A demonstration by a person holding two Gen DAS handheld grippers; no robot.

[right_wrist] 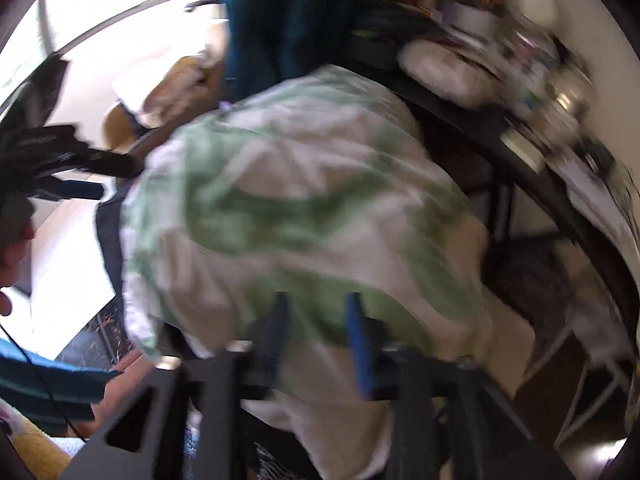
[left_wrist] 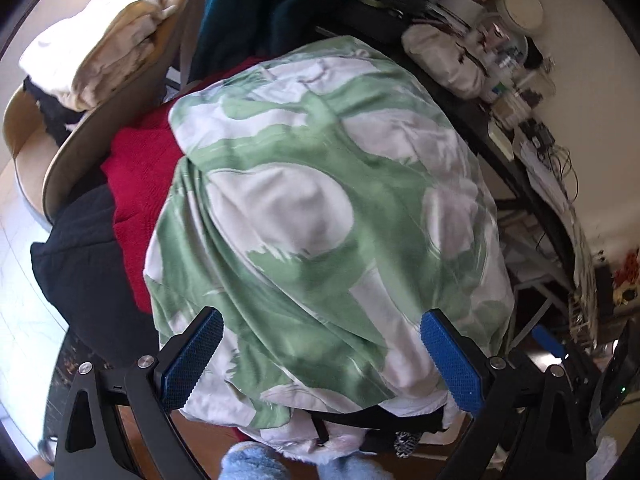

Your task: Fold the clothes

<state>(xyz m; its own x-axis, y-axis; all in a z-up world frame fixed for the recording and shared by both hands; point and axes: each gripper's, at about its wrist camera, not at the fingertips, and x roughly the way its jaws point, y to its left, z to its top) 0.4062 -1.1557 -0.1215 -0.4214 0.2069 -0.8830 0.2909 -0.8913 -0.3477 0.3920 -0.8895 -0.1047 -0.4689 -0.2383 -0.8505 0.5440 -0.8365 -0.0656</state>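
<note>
A green and white patterned garment (left_wrist: 316, 216) lies draped over a pile of clothes; it also shows, blurred, in the right wrist view (right_wrist: 288, 216). My left gripper (left_wrist: 320, 344) is open, its blue pads (left_wrist: 192, 360) wide apart just above the garment's near edge, holding nothing. My right gripper (right_wrist: 316, 332) has its fingers (right_wrist: 360, 344) close together with a fold of the garment's near edge between them; the view is blurred by motion.
A red garment (left_wrist: 140, 184) and a black garment (left_wrist: 84, 248) lie under the green one at left. Folded cream clothes (left_wrist: 96, 60) sit on a beige chair (left_wrist: 48, 152). A teal cloth (left_wrist: 256, 4) hangs behind. A cluttered dark desk (left_wrist: 500, 152) runs along the right.
</note>
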